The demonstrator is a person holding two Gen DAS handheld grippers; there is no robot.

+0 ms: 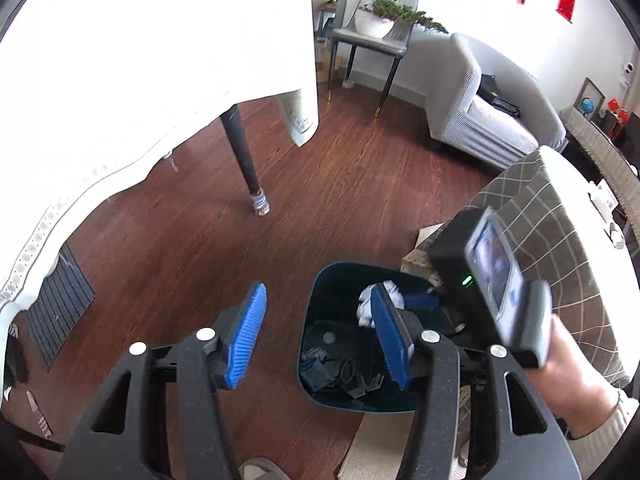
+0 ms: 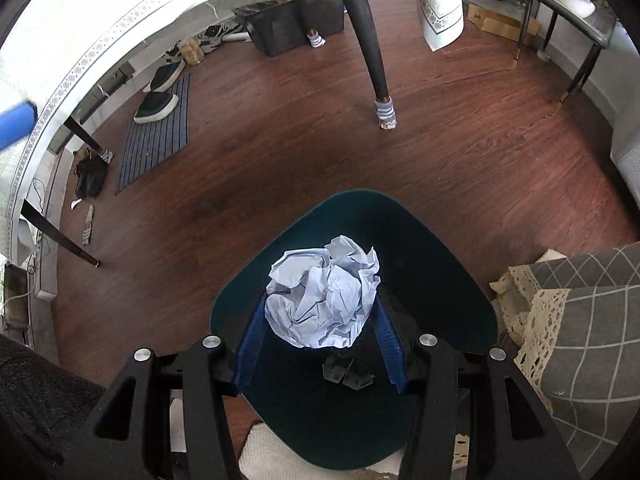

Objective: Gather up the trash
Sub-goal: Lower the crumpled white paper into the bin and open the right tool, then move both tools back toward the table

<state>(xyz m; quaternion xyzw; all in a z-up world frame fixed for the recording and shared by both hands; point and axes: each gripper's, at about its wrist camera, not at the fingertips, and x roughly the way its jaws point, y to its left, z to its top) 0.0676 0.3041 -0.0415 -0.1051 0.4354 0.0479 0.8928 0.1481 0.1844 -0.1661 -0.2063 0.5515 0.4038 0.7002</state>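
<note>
A dark teal trash bin (image 2: 432, 248) stands on the wood floor, seen from above in both views (image 1: 320, 292). My right gripper (image 2: 320, 316) is shut on a crumpled ball of pale blue-white paper (image 2: 324, 300) and holds it over the bin's mouth. In the left wrist view the paper ball (image 1: 394, 292) shows over the bin, held by the right gripper. My left gripper (image 1: 320, 320) is open and empty, above the floor at the bin's left rim. Dark scraps (image 1: 340, 372) lie at the bottom of the bin.
A table with a white lace-edged cloth (image 1: 140, 60) and black legs (image 2: 370, 40) stands beyond the bin. A striped mat (image 2: 160, 132) with shoes lies at left. A grey checked cloth (image 2: 580, 320) is right of the bin. A grey armchair (image 1: 488, 112) and a chair with a plant (image 1: 372, 36) stand further off.
</note>
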